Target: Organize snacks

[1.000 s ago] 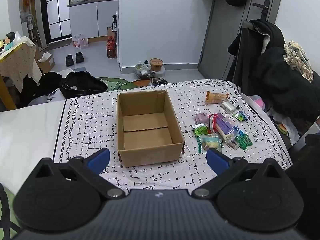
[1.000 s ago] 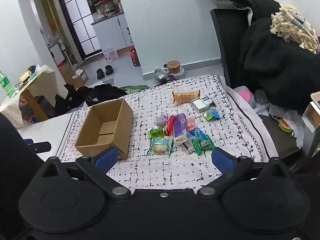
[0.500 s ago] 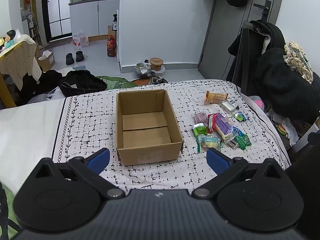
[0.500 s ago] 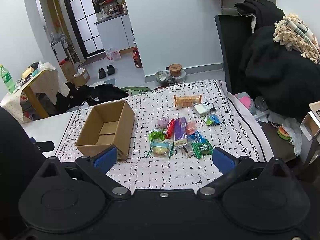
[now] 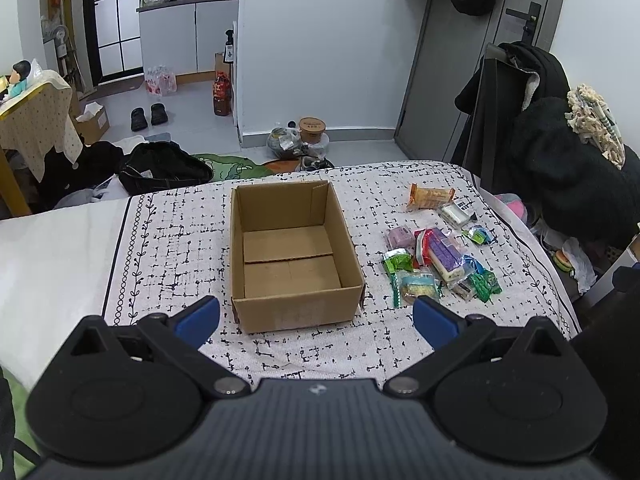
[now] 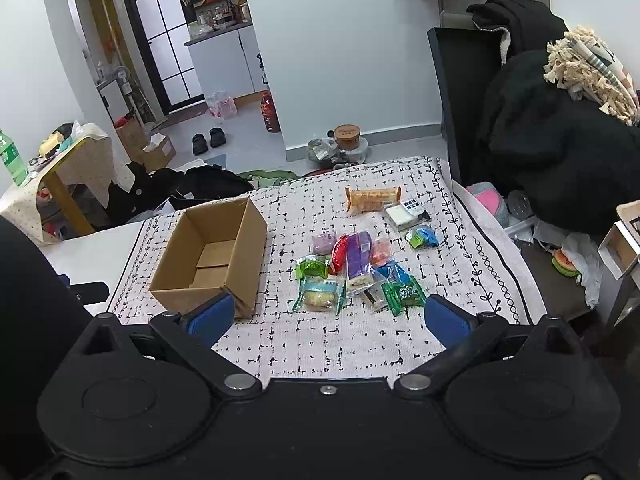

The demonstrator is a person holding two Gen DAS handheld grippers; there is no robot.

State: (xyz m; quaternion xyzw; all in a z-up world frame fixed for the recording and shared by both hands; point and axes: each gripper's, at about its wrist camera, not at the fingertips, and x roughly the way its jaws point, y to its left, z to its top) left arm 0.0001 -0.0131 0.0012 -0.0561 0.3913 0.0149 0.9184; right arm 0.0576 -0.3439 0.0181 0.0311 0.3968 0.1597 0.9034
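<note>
An open, empty cardboard box (image 5: 294,256) stands on the patterned tablecloth; it also shows in the right wrist view (image 6: 210,258). To its right lies a cluster of several wrapped snacks (image 5: 436,260), also in the right wrist view (image 6: 356,268), with an orange packet (image 5: 430,196) and a white packet (image 5: 454,213) farther back. My left gripper (image 5: 316,322) is open and empty, held back from the box's near wall. My right gripper (image 6: 328,320) is open and empty, held back from the snacks.
The tablecloth (image 5: 168,248) ends at a white table edge (image 5: 52,248) on the left. A chair piled with dark clothes (image 5: 560,172) stands right of the table. Bags, shoes and bottles lie on the floor (image 5: 168,120) beyond.
Both views have shifted slightly; the box and snacks sit a little higher and farther in view. Both grippers stay open and empty. Nothing on the table has moved.
</note>
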